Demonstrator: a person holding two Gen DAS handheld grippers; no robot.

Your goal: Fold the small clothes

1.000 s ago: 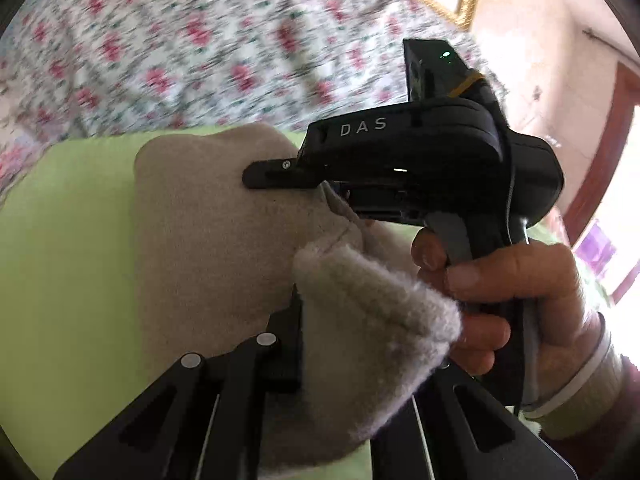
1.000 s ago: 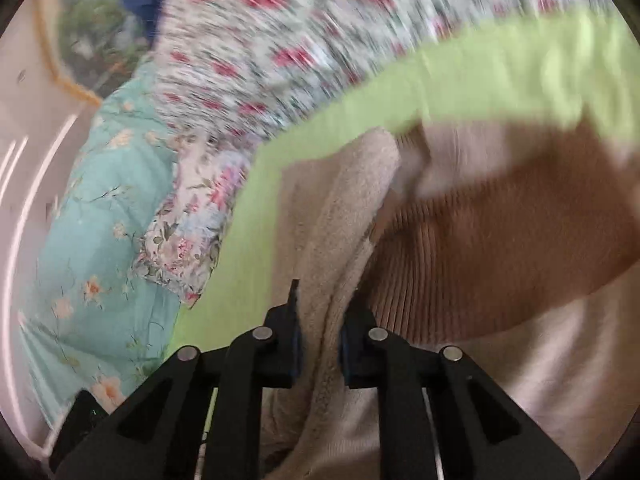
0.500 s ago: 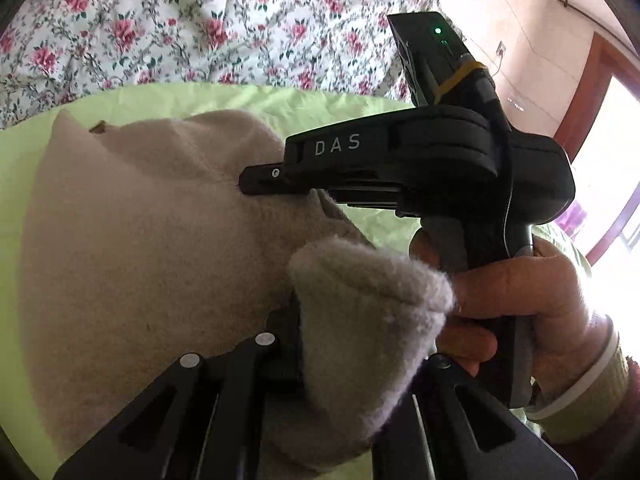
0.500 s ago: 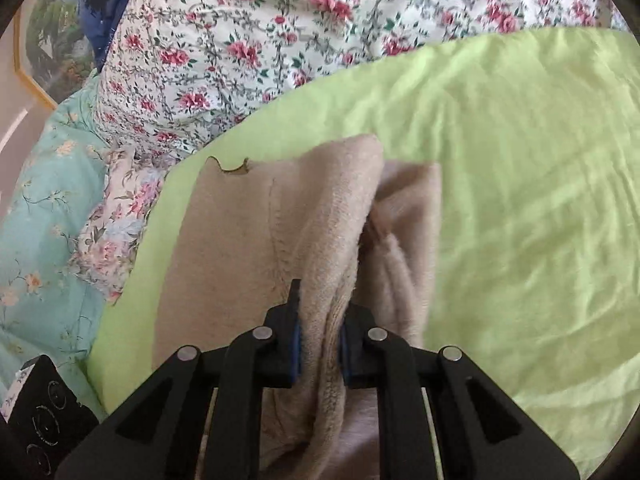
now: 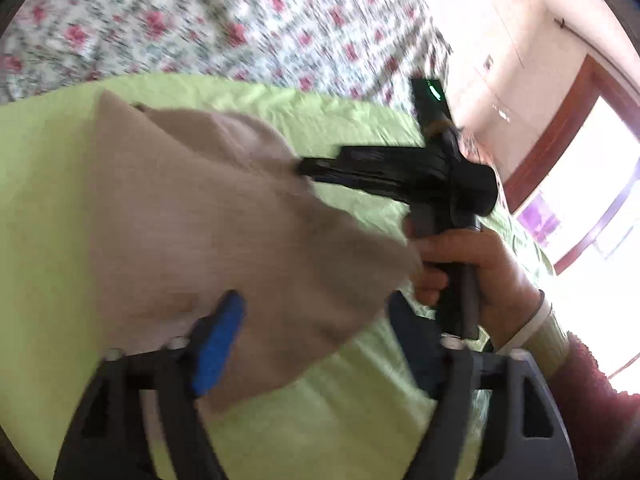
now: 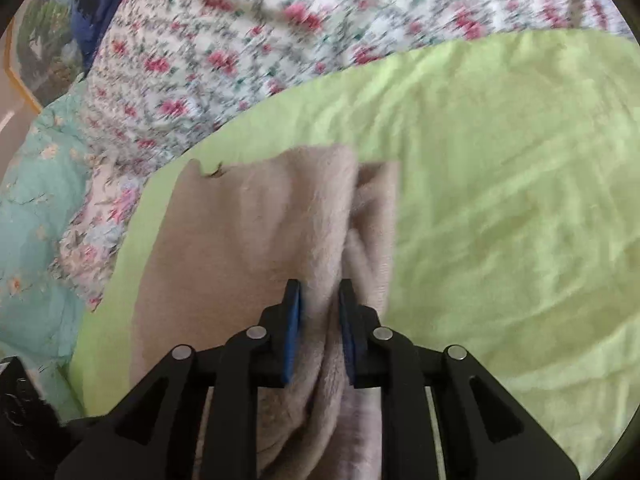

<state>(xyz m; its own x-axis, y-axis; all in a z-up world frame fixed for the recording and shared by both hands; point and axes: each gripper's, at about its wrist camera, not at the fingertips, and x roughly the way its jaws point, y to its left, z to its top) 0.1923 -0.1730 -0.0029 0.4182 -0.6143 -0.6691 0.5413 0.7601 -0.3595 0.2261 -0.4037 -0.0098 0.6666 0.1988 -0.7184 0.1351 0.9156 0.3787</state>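
We grip a bunched ridge of the soft beige fleece garment (image 6: 256, 240) between the pads of our right gripper (image 6: 318, 312), presumably so the folded layer stays gathered while it settles flat on the wrinkled lime-green sheet (image 6: 500, 200). The garment lies on that sheet, reaching from the right gripper toward twelve o'clock and spreading to ten o'clock. Our left gripper (image 5: 316, 340) is spread wide and clamps nothing; the cloth (image 5: 224, 216) drapes over its blue-padded finger (image 5: 218, 344) at seven o'clock, and whether it touches the opposite finger we cannot tell. The rose-patterned white quilt (image 6: 248, 40) lies beyond at twelve o'clock.
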